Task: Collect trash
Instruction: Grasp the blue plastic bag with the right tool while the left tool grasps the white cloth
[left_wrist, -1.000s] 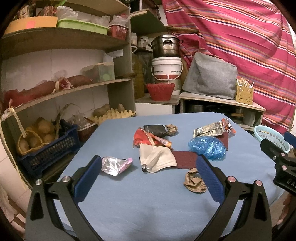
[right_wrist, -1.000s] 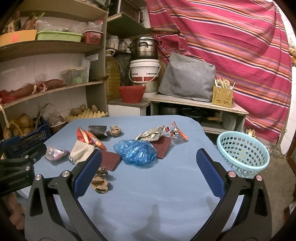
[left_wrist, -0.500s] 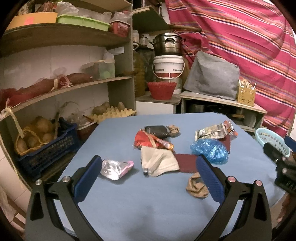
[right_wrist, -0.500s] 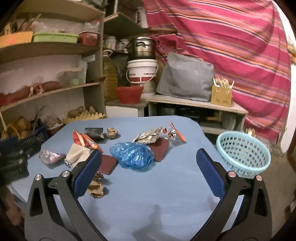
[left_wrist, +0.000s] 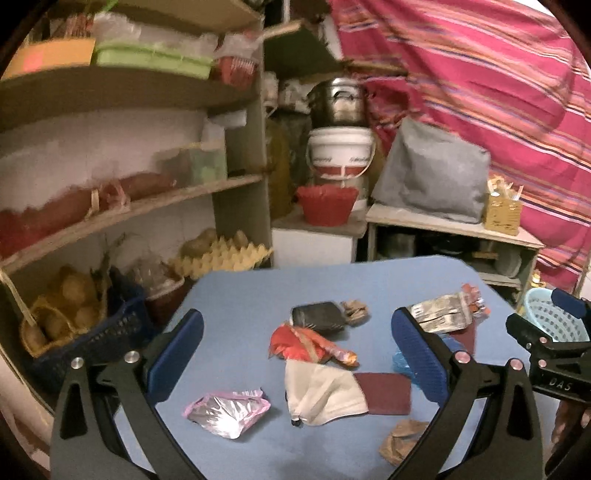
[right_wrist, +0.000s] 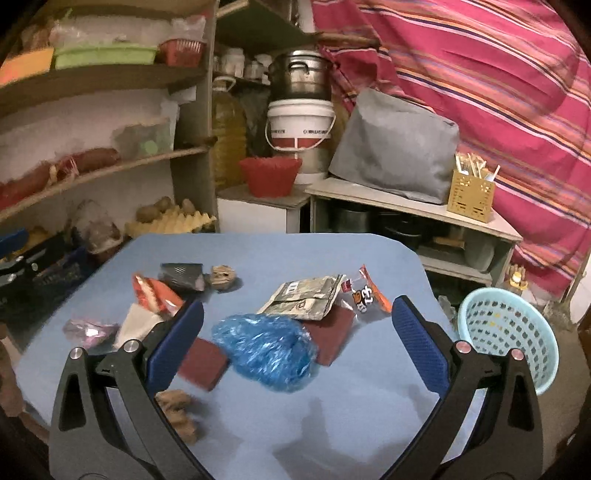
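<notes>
Trash lies scattered on the blue table (left_wrist: 240, 295). A silver-pink foil wrapper (left_wrist: 226, 410), a white cloth mask (left_wrist: 321, 393), a red snack bag (left_wrist: 306, 341) and a black pouch (left_wrist: 317, 317) lie ahead of my open, empty left gripper (left_wrist: 295, 354). My open, empty right gripper (right_wrist: 297, 339) frames a crumpled blue plastic bag (right_wrist: 267, 349). A silver packet (right_wrist: 304, 297), maroon cards (right_wrist: 328, 338) and brown paper wads (right_wrist: 177, 413) lie around it. A light-blue basket (right_wrist: 511, 338) stands off the table's right side.
Shelves (left_wrist: 110, 206) with produce, an egg tray and a dark blue crate (left_wrist: 92, 332) stand to the left. A white bucket (right_wrist: 299, 129) with a steel pot on it, a red basket (right_wrist: 269, 175) and a grey covered box (right_wrist: 395, 147) stand behind the table.
Both grippers have moved forward over the table toward the trash, which looks larger and nearer. Both stay open.
</notes>
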